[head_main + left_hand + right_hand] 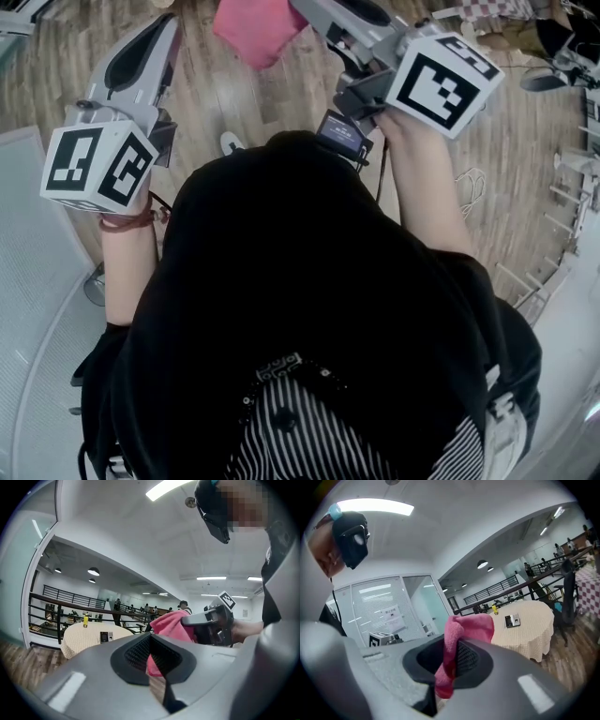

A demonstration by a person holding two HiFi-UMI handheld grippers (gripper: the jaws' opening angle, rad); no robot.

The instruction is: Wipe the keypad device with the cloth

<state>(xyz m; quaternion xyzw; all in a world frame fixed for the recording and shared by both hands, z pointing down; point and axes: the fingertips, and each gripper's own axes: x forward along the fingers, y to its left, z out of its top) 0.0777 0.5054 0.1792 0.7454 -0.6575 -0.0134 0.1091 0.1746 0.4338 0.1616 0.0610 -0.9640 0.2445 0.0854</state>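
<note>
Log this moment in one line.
right gripper: shut on pink cloth | left gripper: slightly open, empty | keypad device: on far table, untouched

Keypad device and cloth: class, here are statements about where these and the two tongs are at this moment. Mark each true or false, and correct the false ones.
1. The right tongs are shut on the pink cloth. True.
2. The keypad device lies on a round table with a pale cover. True.
3. The pink cloth is rubbing the keypad device. False: the cloth is held up in the air, apart from the table and the device.
4. The left tongs hold the keypad device. False: the device lies on the table, away from both tongs.
</note>
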